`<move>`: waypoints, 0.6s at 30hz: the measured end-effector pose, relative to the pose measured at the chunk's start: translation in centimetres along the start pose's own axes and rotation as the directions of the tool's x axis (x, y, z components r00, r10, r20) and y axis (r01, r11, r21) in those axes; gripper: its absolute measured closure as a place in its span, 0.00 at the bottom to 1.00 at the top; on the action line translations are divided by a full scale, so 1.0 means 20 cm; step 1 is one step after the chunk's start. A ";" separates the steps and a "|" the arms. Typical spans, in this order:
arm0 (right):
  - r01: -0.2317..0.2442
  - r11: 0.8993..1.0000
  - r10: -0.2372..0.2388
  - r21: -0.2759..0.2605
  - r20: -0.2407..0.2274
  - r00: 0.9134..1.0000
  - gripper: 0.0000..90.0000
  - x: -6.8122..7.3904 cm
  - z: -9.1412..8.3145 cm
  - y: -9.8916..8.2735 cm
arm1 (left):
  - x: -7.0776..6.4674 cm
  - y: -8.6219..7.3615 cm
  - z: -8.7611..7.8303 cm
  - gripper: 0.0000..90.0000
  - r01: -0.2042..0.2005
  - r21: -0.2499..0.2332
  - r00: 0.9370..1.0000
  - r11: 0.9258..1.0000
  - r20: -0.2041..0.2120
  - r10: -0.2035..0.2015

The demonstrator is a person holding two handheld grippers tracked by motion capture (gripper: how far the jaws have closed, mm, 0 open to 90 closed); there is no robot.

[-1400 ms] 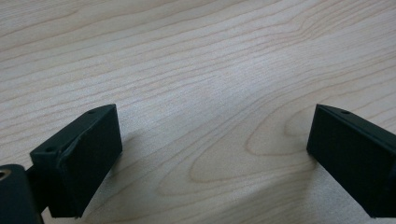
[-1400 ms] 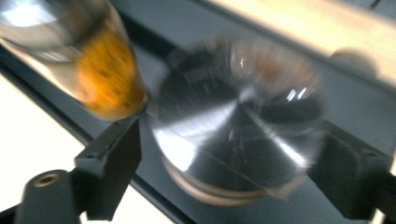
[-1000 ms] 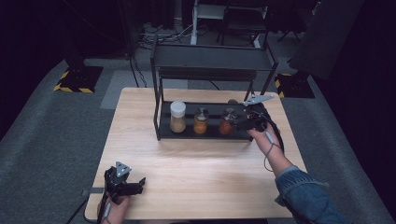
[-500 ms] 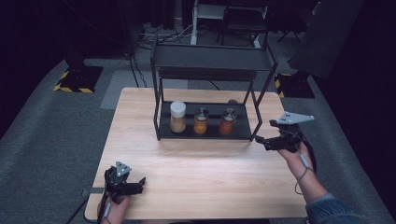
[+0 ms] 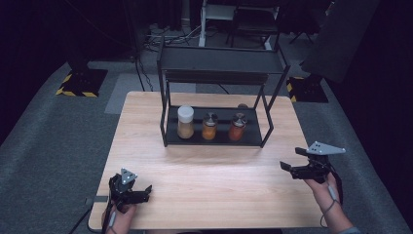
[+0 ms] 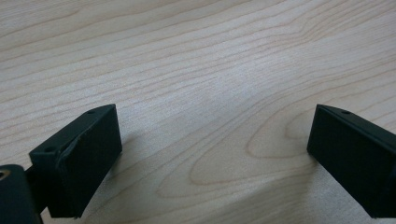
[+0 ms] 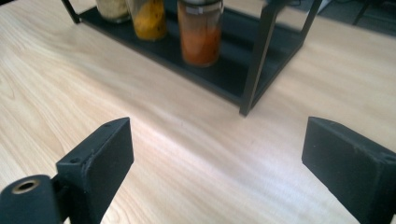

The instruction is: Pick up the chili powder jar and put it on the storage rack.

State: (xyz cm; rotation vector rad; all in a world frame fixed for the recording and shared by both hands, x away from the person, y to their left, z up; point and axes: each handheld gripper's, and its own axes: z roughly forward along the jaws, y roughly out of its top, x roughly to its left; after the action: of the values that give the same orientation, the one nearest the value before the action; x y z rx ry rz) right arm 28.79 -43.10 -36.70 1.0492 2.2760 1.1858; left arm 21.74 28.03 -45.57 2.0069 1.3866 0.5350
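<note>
Black rack holds three spice jars; the shelving looks finished.
Right gripper sits near-right, released and empty; left gripper rests near-left, spread wide.

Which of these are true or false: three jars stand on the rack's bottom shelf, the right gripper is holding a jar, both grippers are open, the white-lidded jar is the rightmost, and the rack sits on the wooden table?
1. Three jars stand on the bottom shelf of the black rack. True.
2. The right gripper holds a jar. False: its jaws are empty, apart from the rack.
3. Both grippers are open. True: the left gripper also has its jaws spread over bare wood.
4. The white-lidded jar is rightmost. False: it is leftmost; the reddish jar is rightmost, the orange jar between.
5. The rack sits on the wooden table. True.
</note>
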 end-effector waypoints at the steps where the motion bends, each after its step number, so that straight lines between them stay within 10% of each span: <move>1: -0.005 1.000 0.005 0.005 -0.004 1.000 0.09 0.00 0.01 -0.02 | 0.00 0.00 0.00 0.03 0.000 0.000 1.000 1.000 0.000 0.000; 18: 0.038 0.997 -0.039 0.072 0.016 0.999 0.08 0.00 0.16 -0.34 | 0.00 0.00 0.00 0.03 0.004 -0.002 1.000 1.000 -0.004 -0.005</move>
State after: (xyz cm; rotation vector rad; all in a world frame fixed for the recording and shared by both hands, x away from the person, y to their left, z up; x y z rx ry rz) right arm 27.69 -43.85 -44.07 1.0326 2.3297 1.0834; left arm 21.79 27.95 -45.59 2.0021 1.3926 0.5386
